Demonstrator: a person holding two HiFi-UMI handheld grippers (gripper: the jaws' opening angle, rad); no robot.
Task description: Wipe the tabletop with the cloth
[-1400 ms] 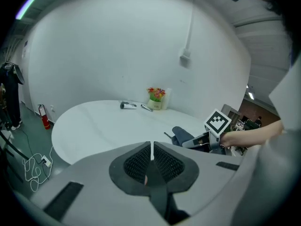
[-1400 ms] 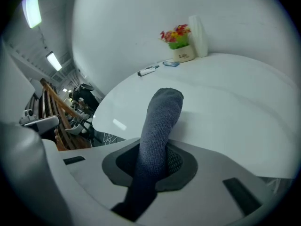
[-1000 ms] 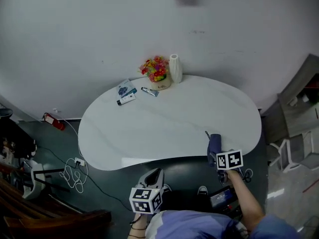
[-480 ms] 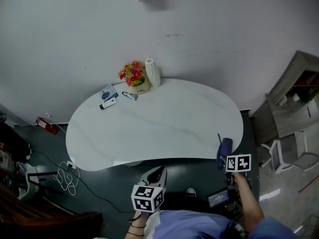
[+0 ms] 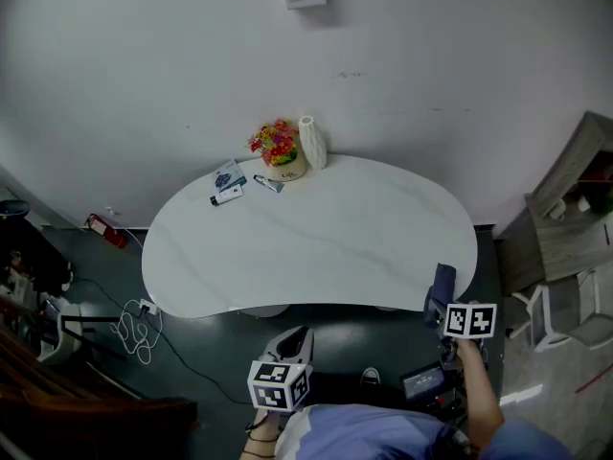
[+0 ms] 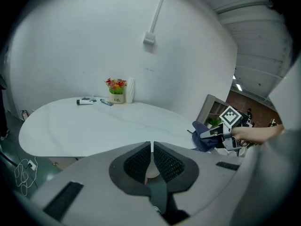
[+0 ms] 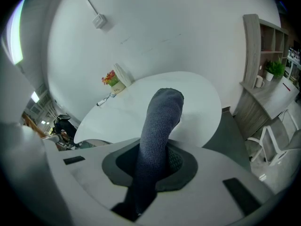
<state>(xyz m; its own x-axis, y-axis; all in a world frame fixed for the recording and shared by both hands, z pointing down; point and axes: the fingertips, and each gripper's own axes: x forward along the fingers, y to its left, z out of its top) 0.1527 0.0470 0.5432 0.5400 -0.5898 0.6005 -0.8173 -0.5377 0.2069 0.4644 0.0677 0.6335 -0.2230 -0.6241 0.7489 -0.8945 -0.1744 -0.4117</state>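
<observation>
A white kidney-shaped tabletop [image 5: 316, 238] fills the middle of the head view. My right gripper [image 5: 442, 300] is at the table's near right corner, shut on a dark blue cloth [image 5: 442, 284] that sticks up between its jaws. The right gripper view shows the cloth [image 7: 157, 126] standing up in front of the tabletop [image 7: 155, 102]. My left gripper [image 5: 292, 341] is held below the table's front edge, off the table, its jaws shut with nothing between them [image 6: 152, 158]. From the left gripper view the cloth [image 6: 203, 134] and the right gripper appear at the table's right end.
A flower pot [image 5: 278, 149], a white vase [image 5: 311, 142], a small packet [image 5: 228, 175] and a tube [image 5: 267, 184] stand at the table's far edge by the wall. Grey shelving [image 5: 565, 218] and a white chair [image 5: 556, 310] are at the right. Cables [image 5: 134, 329] lie on the floor at left.
The right gripper with the cloth has moved right along the table's front edge to its right corner. The head view shifted. The left gripper has stayed put.
</observation>
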